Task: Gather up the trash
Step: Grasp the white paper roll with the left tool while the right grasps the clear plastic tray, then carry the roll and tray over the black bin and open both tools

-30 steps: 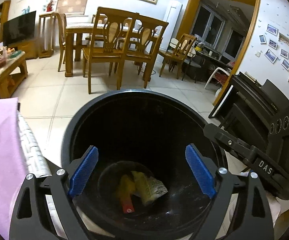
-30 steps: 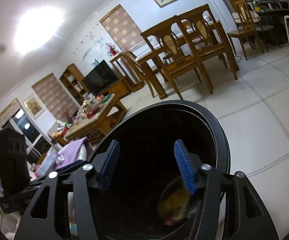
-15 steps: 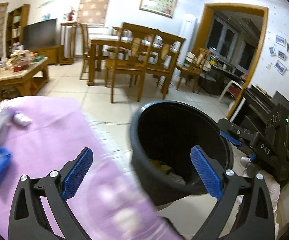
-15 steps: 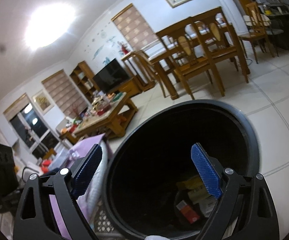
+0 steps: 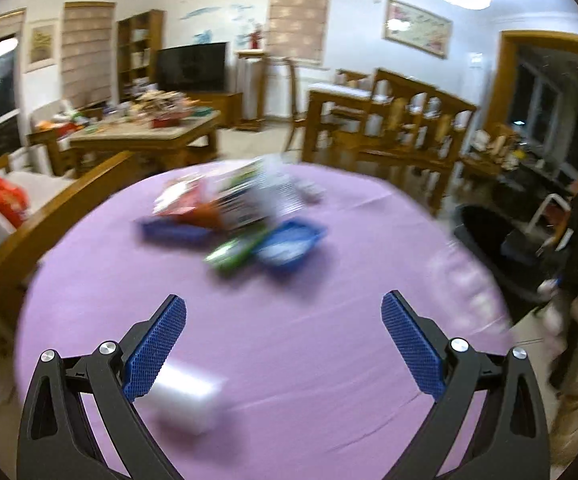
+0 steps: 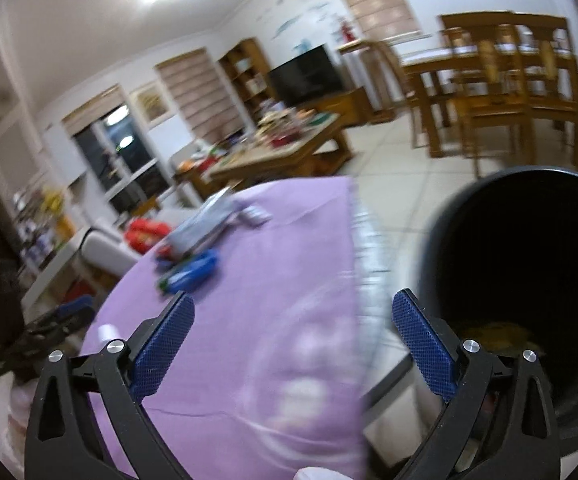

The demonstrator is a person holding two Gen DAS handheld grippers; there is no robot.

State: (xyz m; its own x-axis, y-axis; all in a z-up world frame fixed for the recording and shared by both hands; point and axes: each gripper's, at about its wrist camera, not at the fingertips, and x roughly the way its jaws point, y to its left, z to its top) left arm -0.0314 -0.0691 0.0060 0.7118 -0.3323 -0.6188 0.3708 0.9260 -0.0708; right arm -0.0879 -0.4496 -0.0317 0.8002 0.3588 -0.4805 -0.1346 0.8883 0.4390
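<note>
The left claw (image 5: pixel 283 344) hangs released and empty over the purple-covered surface (image 5: pixel 289 360), its blue pads (image 5: pixel 155 350) spread wide. A blurred heap of trash (image 5: pixel 233 216), wrappers and blue packets, lies well ahead of it near the middle of the cloth, and a white block (image 5: pixel 183 402) sits just beside its left pad. The right claw (image 6: pixel 293 344) is likewise released and empty, straddling the cloth's edge, with the black bin (image 6: pixel 529 280) standing on the floor just beside the surface.
</note>
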